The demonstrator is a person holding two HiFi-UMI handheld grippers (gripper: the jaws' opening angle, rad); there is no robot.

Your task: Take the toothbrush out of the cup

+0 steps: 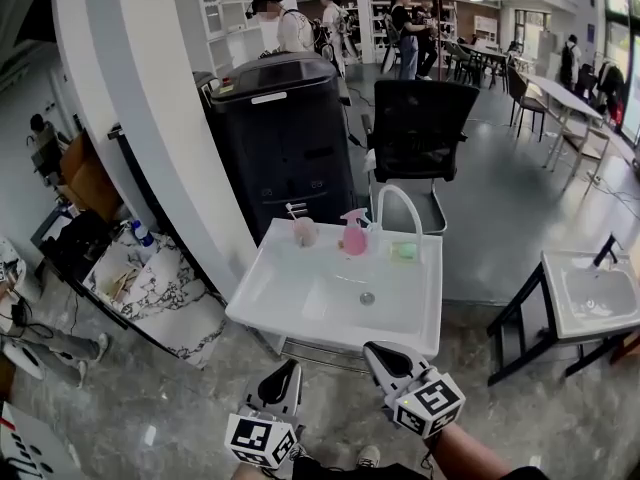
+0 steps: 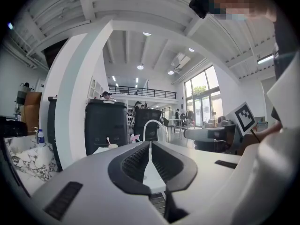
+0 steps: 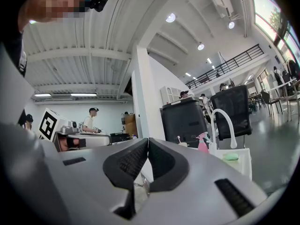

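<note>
A toothbrush (image 1: pixel 295 211) stands in a pale pink cup (image 1: pixel 304 232) on the back rim of the white sink (image 1: pixel 270 313). Both grippers hover low in front of the sink, well short of the cup. My left gripper (image 1: pixel 290 370) is shut with nothing in it, and so is my right gripper (image 1: pixel 378 352). In the left gripper view the closed tips (image 2: pixel 150 144) point toward the sink, with the cup (image 2: pixel 112 146) and toothbrush (image 2: pixel 108 141) small at the left. In the right gripper view the closed tips (image 3: pixel 148 142) sit left of the cup (image 3: pixel 183 145) and toothbrush (image 3: pixel 178 139).
On the sink's back rim stand a pink spray bottle (image 1: pixel 354 233), a white arched faucet (image 1: pixel 400 208) and a green soap (image 1: pixel 403 252). A black bin (image 1: pixel 285 138) and a black office chair (image 1: pixel 420 128) stand behind. A second sink (image 1: pixel 595 298) is at the right, a marble slab (image 1: pixel 170 288) at the left.
</note>
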